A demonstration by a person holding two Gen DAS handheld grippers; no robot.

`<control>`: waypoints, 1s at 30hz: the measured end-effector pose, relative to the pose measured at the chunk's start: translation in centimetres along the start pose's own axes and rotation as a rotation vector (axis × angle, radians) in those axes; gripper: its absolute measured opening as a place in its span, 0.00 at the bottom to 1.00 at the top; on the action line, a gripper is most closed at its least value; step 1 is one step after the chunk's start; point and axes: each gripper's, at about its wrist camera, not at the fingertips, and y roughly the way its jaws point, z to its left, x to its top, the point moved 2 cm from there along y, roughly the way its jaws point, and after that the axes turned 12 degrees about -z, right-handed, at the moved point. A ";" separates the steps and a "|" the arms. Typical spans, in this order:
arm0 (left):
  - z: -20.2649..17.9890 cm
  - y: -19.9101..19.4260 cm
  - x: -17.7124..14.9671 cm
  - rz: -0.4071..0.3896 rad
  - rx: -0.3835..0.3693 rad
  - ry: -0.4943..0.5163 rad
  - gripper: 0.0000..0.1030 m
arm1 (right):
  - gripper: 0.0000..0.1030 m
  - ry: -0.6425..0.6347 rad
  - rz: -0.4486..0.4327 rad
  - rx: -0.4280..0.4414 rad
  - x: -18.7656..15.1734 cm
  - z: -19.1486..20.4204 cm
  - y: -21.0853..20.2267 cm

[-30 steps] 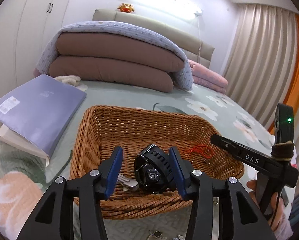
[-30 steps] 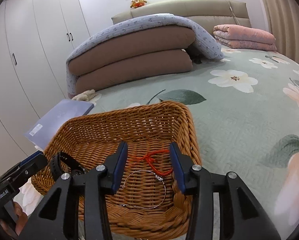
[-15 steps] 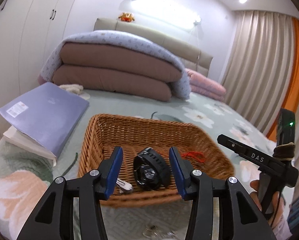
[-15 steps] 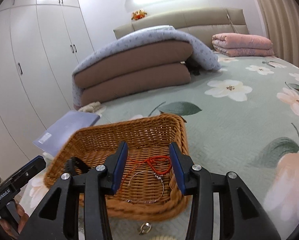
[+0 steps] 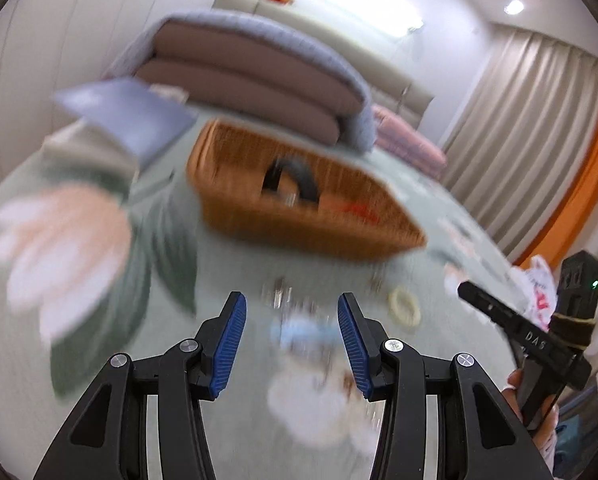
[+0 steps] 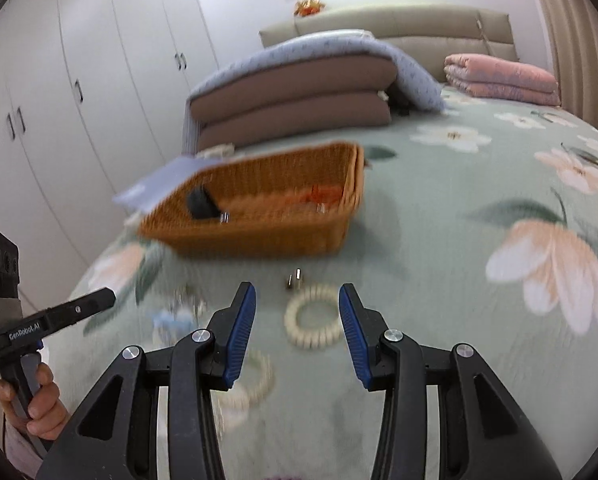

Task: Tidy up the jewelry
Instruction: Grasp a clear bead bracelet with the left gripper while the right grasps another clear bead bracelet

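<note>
**A:** Left wrist view first. What has changed?

**B:** A second ago the left gripper stood right over the wicker basket, with the black watch between its fingers. Now it has drawn back, the basket sits well off toward the head of the bed, and the watch lies inside it. The jaws are wide and hold nothing. I judge the watch is delivered and the hand is going for another piece.

**B:** The picture is badly smeared. A pale blue blurred item lies on the bedspread between the fingertips; a cream bead ring is just to their right. What the blue thing is, I cannot tell.

**A:** And the right wrist view?

**B:** The same retreat. The right gripper was over the basket, where the red cord now rests; it has pulled back toward the foot edge of the bed. Jaws wide, empty. A cream bead bracelet lies flat on the bedspread between the fingertips, untouched. A small metal piece sits just beyond it, a second bead bracelet to the left under the left finger.

**A:** Next pick?

**B:** Likely the bracelet, since it is already framed.
</note>
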 end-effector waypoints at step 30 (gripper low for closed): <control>-7.7 0.8 -7.5 0.145 0.189 0.329 0.17 | 0.16 -0.233 0.224 -0.017 -4.9 3.6 4.3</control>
